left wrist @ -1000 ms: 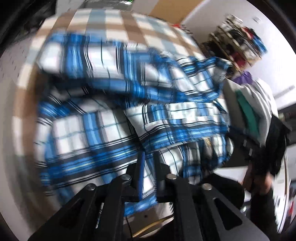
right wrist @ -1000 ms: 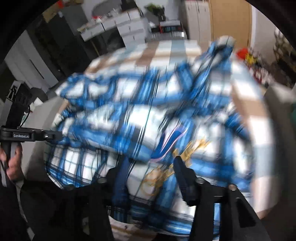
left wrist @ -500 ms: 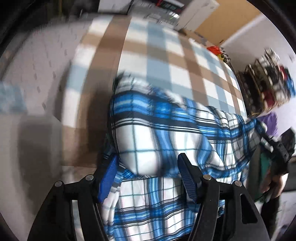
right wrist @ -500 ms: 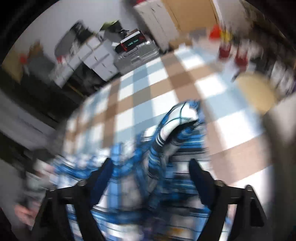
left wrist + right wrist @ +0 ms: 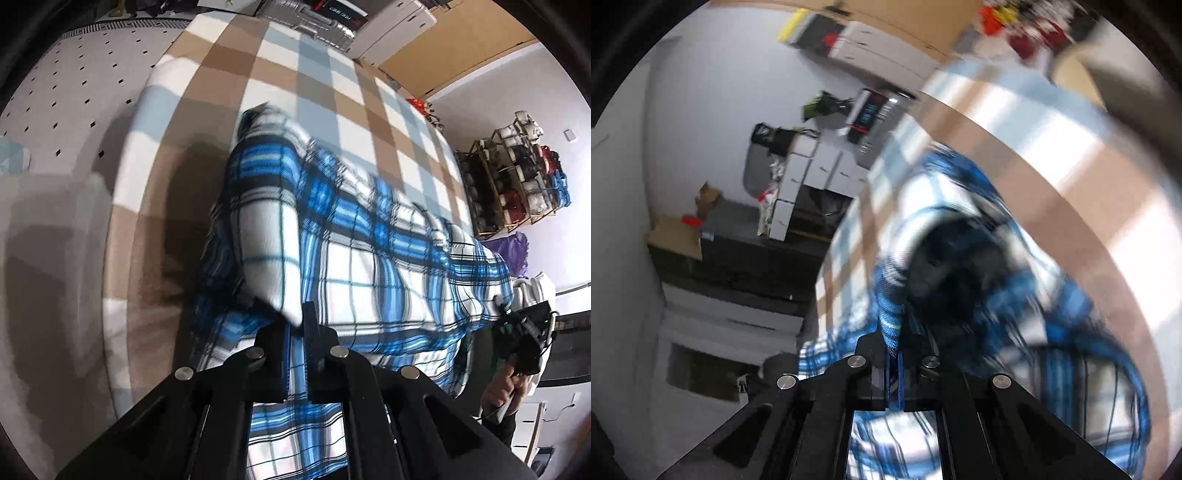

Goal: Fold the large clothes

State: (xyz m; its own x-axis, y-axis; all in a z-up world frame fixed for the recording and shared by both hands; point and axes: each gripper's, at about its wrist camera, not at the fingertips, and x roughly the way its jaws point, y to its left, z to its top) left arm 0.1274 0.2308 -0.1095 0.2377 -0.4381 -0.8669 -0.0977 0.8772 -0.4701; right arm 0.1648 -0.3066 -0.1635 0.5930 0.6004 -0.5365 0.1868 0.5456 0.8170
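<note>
Left gripper (image 5: pixel 295 325) clamped on a fold of the blue-and-white plaid shirt (image 5: pixel 362 266), cloth pinched between the nearly touching blue pads and spilling below the jaws toward the camera. Just ahead of the tips, a rounded hump of shirt, white with thin dark lines, rising and bulging to the left. Beyond and to the right of that, more plaid spread in soft ridges across the bed. Under it all, a checked bedcover (image 5: pixel 280 66) in tan, pale blue and white, running away from the tips to the far edge. Left of the bed, white floor (image 5: pixel 74 92) with small dark diamonds. Far right, the person's hand (image 5: pixel 506 384) around the other tool, seen small at the shirt's edge. Further off, a wire rack (image 5: pixel 517 177) of folded items against the wall, and a silver suitcase (image 5: pixel 310 18) past the bed's end.

Right gripper (image 5: pixel 894 343) likewise shut tight on a bunched blue edge of the same shirt (image 5: pixel 1015 314), the fabric standing up in a narrow rope between the pads. Directly past the tips, a dark tunnel-like opening ringed by plaid, much blurred. Bedcover (image 5: pixel 1071 177) to the right and beyond. Far left, white drawers (image 5: pixel 812 173) and dark cabinets along the wall.
</note>
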